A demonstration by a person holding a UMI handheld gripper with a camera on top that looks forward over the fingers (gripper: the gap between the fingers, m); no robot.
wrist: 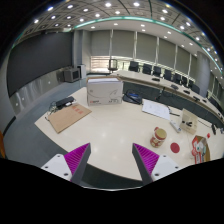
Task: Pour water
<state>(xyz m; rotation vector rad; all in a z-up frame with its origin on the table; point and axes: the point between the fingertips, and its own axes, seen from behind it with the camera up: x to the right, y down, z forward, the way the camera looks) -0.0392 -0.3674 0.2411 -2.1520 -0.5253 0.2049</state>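
Above the near edge of a long pale bench (110,130) in a conference room, the claw (111,158) hangs released, its two magenta pads (76,157) spread wide with nothing between them. The work has not begun in earnest: this reads as the approach step, the claw held high and well back from anything it might pour with. The likeliest task things stand far to the right on the bench: a small brownish jar-like container (159,136), and past it a red-and-white cluster (199,149) too small to make out, with a small red disc (175,147) between the two. Whether any of these holds water cannot be told. A white box-shaped machine (104,92) sits at the far middle of the bench, a flat brown board (69,117) lies to the left, and black chairs (152,70) line the far side under the windows. The next move, by this reading, calls for swinging right and down until the container stands between the fingers, then closing squarely on it.
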